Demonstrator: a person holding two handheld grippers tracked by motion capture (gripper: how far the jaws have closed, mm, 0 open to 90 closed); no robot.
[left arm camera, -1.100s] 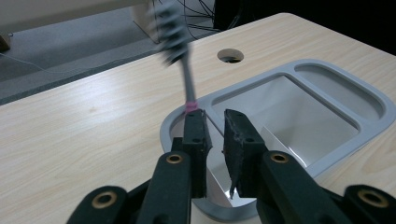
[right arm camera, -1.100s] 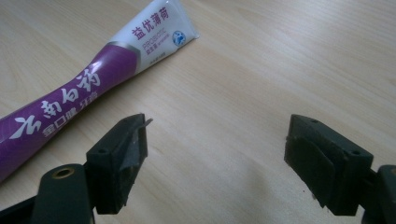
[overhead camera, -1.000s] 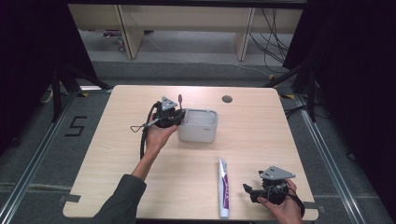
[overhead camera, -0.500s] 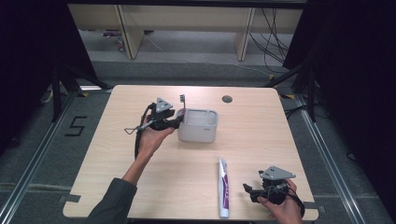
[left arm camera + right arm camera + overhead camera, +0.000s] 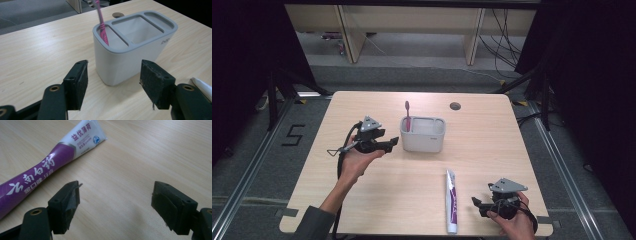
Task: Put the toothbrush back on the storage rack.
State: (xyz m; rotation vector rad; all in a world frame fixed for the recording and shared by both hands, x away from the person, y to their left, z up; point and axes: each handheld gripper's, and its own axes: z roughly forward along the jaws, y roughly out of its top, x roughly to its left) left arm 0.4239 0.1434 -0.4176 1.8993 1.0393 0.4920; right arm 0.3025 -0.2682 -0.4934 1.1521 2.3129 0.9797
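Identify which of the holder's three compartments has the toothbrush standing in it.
The narrow end compartment nearest the left tool holds the pink toothbrush. The holder's wide middle compartment and the far narrow one are empty.

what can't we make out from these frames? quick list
- Toothbrush head: cut off by the top edge in the left gripper view; too small in the high view.
- Toothpaste tube cap end: runs off the left edge in the right gripper view.
- Holder logo: too small and angled to read.
- Holder's compartment floors: hidden by its own walls.
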